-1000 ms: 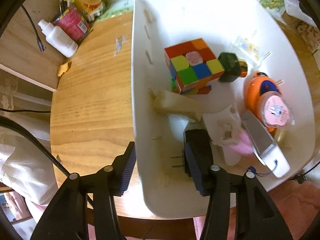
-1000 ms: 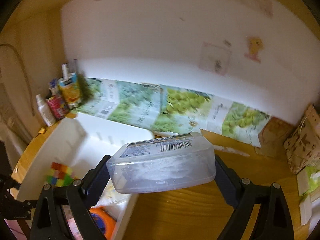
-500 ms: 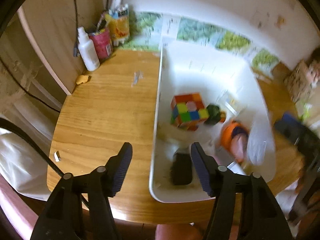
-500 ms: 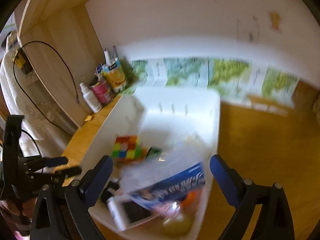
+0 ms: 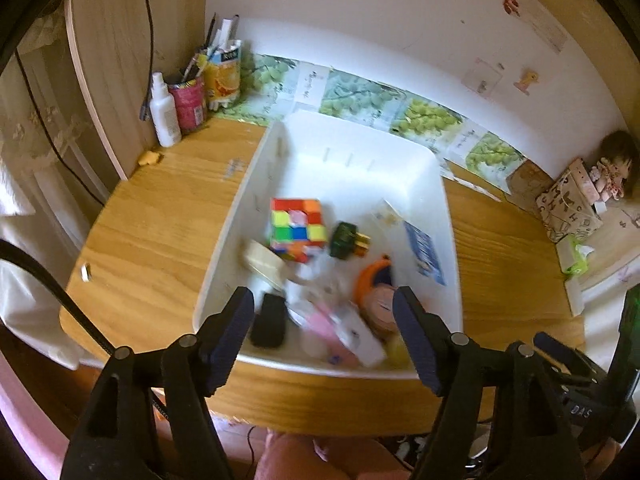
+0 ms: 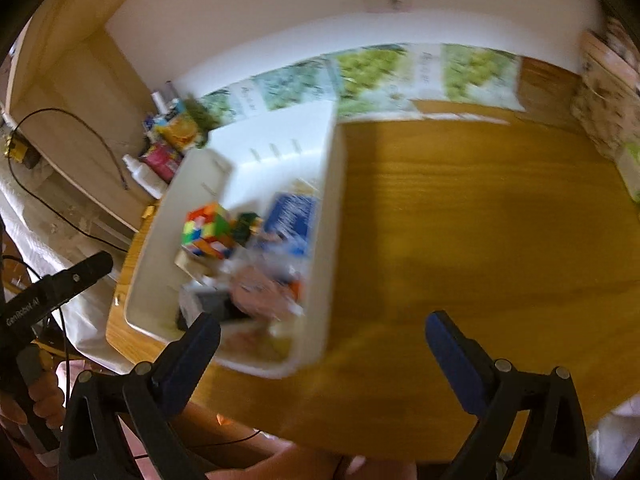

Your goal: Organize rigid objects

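Observation:
A white bin stands on the wooden table. It holds a colour cube, a dark green piece, a clear box with a blue label, an orange toy, a black adapter and a pink-and-white item. My left gripper hangs above the bin's near end, its jaws opening with nothing between them. The right wrist view is blurred. There my right gripper hovers over the bin's near right corner, jaws opening and empty. The cube and blue-labelled box show inside.
A white bottle, a red can and a juice carton crowd the back left corner. A patterned box and a doll sit at the right. A small yellow piece lies near the bottle.
The right gripper let go of the clear box, which now lies in the bin, and swung away over the table. The left gripper lifted off the black adapter, rose and widened.

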The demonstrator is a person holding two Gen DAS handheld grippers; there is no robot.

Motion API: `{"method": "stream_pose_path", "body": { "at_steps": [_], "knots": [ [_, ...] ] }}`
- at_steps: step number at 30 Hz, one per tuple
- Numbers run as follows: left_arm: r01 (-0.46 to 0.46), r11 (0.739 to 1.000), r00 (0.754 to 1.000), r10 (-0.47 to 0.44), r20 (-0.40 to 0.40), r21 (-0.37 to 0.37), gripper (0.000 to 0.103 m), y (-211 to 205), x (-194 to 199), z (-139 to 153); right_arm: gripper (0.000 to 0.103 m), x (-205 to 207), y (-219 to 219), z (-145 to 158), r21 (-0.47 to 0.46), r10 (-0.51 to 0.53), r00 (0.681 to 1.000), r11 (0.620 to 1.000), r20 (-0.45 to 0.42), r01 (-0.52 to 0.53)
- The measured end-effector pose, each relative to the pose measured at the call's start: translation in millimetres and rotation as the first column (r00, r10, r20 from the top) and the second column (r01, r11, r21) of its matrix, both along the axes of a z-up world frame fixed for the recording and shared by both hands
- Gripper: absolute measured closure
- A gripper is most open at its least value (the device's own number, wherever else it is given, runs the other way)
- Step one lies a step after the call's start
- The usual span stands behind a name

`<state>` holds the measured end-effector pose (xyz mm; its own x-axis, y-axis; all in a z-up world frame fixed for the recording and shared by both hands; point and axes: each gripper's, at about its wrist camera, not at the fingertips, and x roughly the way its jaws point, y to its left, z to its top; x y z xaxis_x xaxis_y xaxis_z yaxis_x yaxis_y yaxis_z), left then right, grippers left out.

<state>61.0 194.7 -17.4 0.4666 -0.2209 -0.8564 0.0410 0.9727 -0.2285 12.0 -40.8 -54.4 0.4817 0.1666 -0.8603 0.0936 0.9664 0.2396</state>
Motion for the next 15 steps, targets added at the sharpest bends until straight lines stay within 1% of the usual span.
{"method": "stream_pose_path", "body": {
  "at_steps": [3,5,7,9,11,15],
  "knots": [
    [0.032,0.999,0.999,-0.032,-0.033,0.011,0.020,-20.1,-10.8,1.1,0.000,-18.0,-18.6,6.8,0.007,-0.036,0.999,0.999,-0.026,0.036],
    [0.042,0.998,0.999,-0.041,-0.033,0.052,0.017,-33.1,-20.1,3.3,0.000,-26.9,-27.1,10.8,0.005,-0.062,0.997,0.998,-0.042,0.062],
    [0.047,0.996,0.998,-0.044,-0.039,0.079,0.014,-42.2,-25.5,5.0,0.000,-34.2,-33.0,16.2,0.024,-0.087,0.995,0.996,-0.042,0.088],
    [0.048,0.996,0.998,-0.044,-0.050,0.081,0.009,-47.3,-29.7,6.8,0.000,-38.0,-34.1,21.0,0.052,-0.091,0.995,0.994,-0.047,0.093],
    [0.049,0.994,0.998,-0.045,-0.043,0.097,0.005,-53.2,-35.7,11.2,0.000,-42.4,-30.8,26.0,0.039,-0.084,0.995,0.995,-0.055,0.086],
    [0.070,0.984,0.997,-0.073,0.012,0.162,0.005,-63.9,-47.4,21.8,0.000,-59.5,-21.3,39.1,-0.020,-0.088,0.996,0.996,-0.034,0.087]
  ]
}}
